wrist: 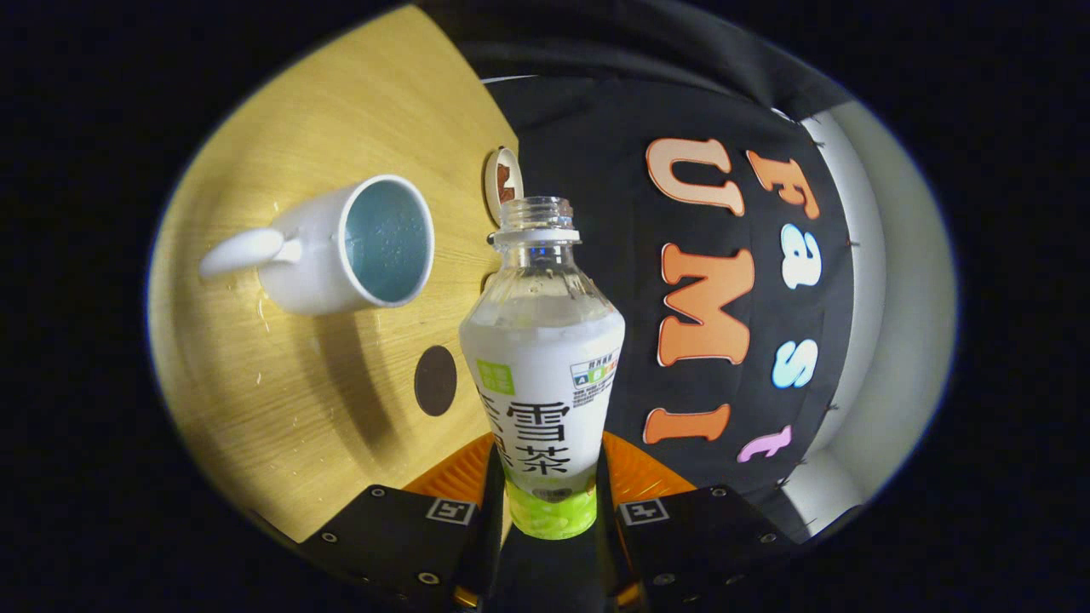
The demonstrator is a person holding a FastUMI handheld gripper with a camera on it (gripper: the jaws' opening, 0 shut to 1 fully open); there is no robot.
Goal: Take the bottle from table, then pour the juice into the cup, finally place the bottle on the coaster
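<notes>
The bottle (542,358) is seen as clear plastic at neck and shoulder, wrapped below in a white label printed with black characters and a small green patch, with a bright yellow-green band at its base. Beside the bottle, a white cup (341,247) with a pale blue inside is shown on a light wood-grain table (281,409). Between cup and bottle, a dark brown round coaster (435,380) is seen.
</notes>
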